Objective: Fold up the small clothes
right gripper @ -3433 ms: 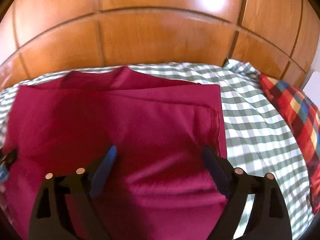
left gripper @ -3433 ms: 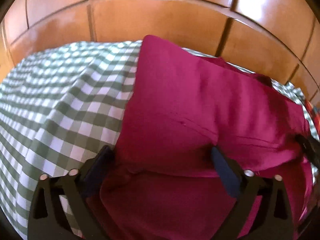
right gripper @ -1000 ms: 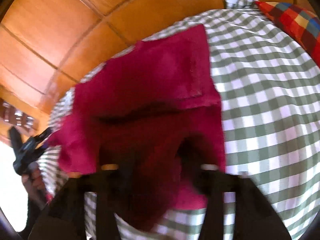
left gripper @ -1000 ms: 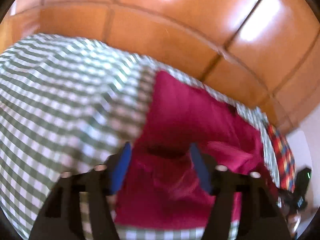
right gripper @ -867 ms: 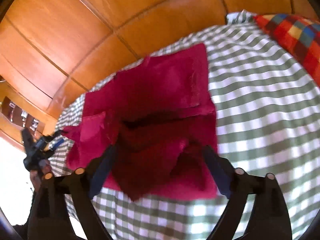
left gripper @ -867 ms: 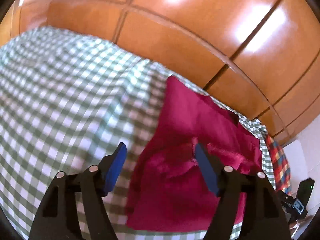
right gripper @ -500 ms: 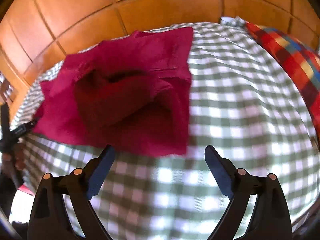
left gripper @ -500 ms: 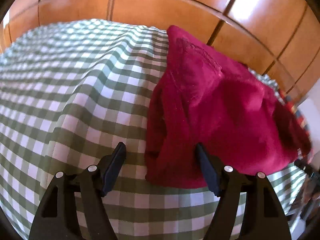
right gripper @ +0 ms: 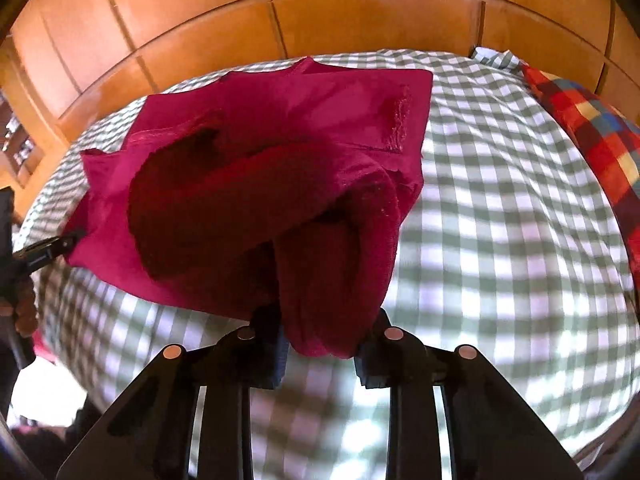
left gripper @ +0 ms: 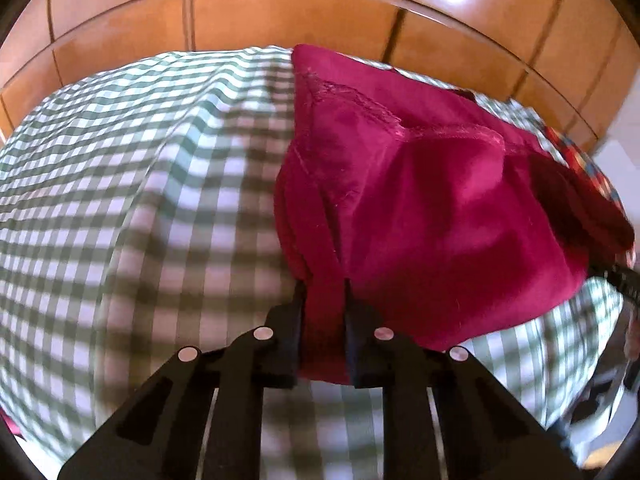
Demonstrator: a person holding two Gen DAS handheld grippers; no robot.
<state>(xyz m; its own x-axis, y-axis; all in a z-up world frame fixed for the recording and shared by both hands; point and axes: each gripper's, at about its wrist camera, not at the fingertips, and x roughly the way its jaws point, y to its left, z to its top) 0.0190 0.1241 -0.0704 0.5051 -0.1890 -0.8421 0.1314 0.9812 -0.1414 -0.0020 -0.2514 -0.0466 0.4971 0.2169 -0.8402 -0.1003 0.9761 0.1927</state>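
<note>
A magenta garment (left gripper: 420, 184) lies partly folded on a bed with a green-and-white checked sheet (left gripper: 140, 184). My left gripper (left gripper: 323, 304) is shut on the garment's near left edge, with cloth bunched between the fingers. In the right wrist view the same garment (right gripper: 260, 168) is raised into a loose fold. My right gripper (right gripper: 320, 336) is shut on its near right edge, with a thick wad of cloth between the fingers. The left gripper's tip (right gripper: 48, 248) shows at the garment's far left corner in the right wrist view.
A wooden panelled headboard (right gripper: 320, 12) runs along the far side of the bed. A red, blue and yellow checked pillow (right gripper: 592, 128) lies at the right. The checked sheet (right gripper: 500, 220) spreads around the garment on all sides.
Both grippers were open half a second ago, short of the garment's near edge. Both have moved in and closed on that edge, and the cloth is now lifted and bunched.
</note>
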